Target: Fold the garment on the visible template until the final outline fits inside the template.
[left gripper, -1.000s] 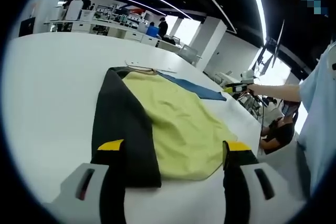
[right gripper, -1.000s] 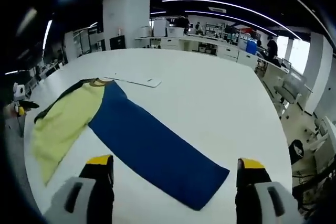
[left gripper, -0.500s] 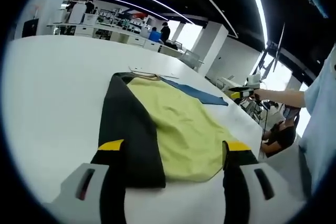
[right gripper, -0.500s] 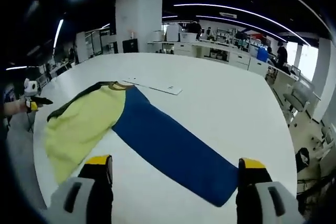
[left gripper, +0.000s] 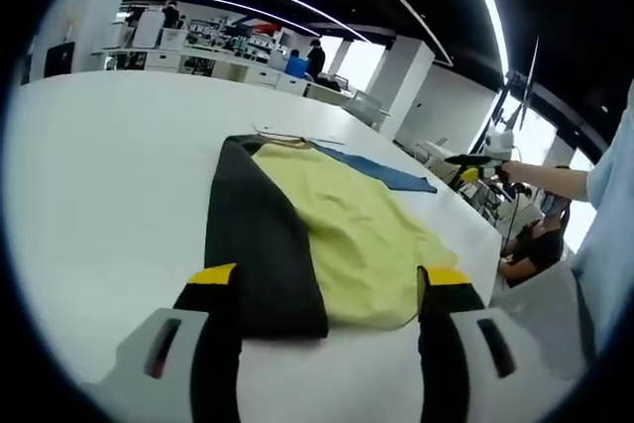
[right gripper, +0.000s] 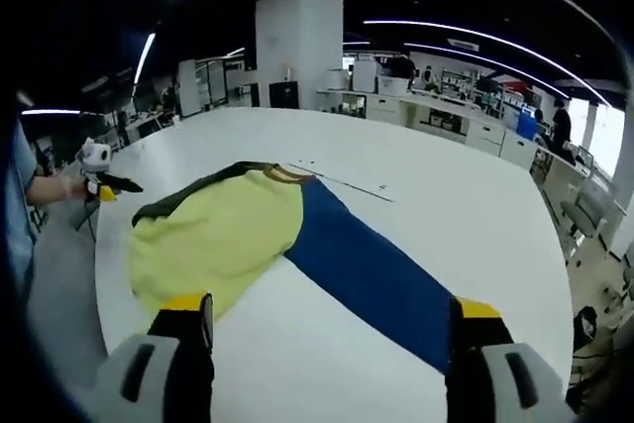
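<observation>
The white table [left gripper: 89, 175] carries the garment [left gripper: 347, 235] spread flat near its edge: a yellow body with a black sleeve [left gripper: 260, 245] on one side and a blue sleeve [right gripper: 371, 279] stretched out long on the other. A thin flat outline, likely the template [right gripper: 342, 178], lies just beyond the collar.

The left gripper [left gripper: 324, 289] hovers over the hem end, fingers spread and holding nothing. The right gripper [right gripper: 332, 319] hangs over the blue sleeve's end, fingers also apart and empty.

As I judge it, the main risk is the hem: it lies close to the table edge, so a careless pull could drag cloth off the side. The blue sleeve reaches far out, and a pinch that catches only its tip would likely leave it folding crooked and landing outside the outline. Pinching two layers at the black sleeve, which lies against the yellow body, could bunch the cloth instead of folding it cleanly.

No brand, label or writing can be read on the garment or the table.
</observation>
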Demonstrator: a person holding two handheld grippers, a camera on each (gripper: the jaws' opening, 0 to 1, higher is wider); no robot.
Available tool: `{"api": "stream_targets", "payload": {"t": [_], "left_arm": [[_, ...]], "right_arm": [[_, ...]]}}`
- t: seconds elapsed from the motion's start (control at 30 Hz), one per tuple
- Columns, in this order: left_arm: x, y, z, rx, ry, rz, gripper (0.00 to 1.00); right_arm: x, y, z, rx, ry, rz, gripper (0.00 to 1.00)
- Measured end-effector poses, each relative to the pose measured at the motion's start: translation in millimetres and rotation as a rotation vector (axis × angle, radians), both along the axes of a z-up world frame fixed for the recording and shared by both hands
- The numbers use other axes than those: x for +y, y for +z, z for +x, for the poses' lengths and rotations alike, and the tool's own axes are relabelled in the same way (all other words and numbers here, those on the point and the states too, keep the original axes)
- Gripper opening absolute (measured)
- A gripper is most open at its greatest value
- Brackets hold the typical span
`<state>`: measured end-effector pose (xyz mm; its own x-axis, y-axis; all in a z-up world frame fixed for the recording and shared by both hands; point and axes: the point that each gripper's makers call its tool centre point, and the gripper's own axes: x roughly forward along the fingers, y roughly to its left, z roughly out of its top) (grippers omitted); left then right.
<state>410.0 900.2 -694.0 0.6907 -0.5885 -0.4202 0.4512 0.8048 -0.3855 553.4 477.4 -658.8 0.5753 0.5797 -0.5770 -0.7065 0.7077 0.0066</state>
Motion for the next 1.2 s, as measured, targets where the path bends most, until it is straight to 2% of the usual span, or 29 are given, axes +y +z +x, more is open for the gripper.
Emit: {"api": "stream_targets", "payload": {"t": [0.2,0.37,0.63,0.8,0.9,1.0,1.03,1.1,1.2], "left_arm": [[7.2,-4.5,-9.3,0.004,0.014,0.008,0.68],[13.0,-9.2,-17.3,0.015,0.031,0.000,0.68],[20.8,-12.2,-24.2,0.023,0.039,0.014,0.68],[25.8,-16.9,-27.3,0.036,0.044,0.031,0.68],[28.1,-23.5,-30.1,0.047,0.039,0.069,0.67],[31.9,-28.5,-30.0,0.050,0.061,0.068,0.61],[32.8,-29.6,-29.8,0.054,0.071,0.060,0.58],[31.3,-32.7,-29.1,0.084,0.107,0.002,0.59],[30.9,-41.0,-29.2,0.127,0.125,-0.026,0.59]], "right_arm": [[35.9,10.4,-23.7,-0.005,0.069,0.025,0.99],[77.9,26.5,-51.4,-0.023,0.140,0.076,0.98],[120.0,34.9,-83.4,-0.017,0.216,0.119,0.97],[138.1,33.0,-103.3,-0.007,0.261,0.127,0.97],[143.8,29.5,-112.2,0.001,0.273,0.128,0.96],[146.8,28.5,-117.0,0.000,0.276,0.140,0.96],[147.4,28.8,-117.7,0.003,0.273,0.147,0.95],[147.1,28.4,-118.5,0.003,0.266,0.157,0.95],[144.4,27.3,-119.2,0.007,0.257,0.158,0.95]]}}
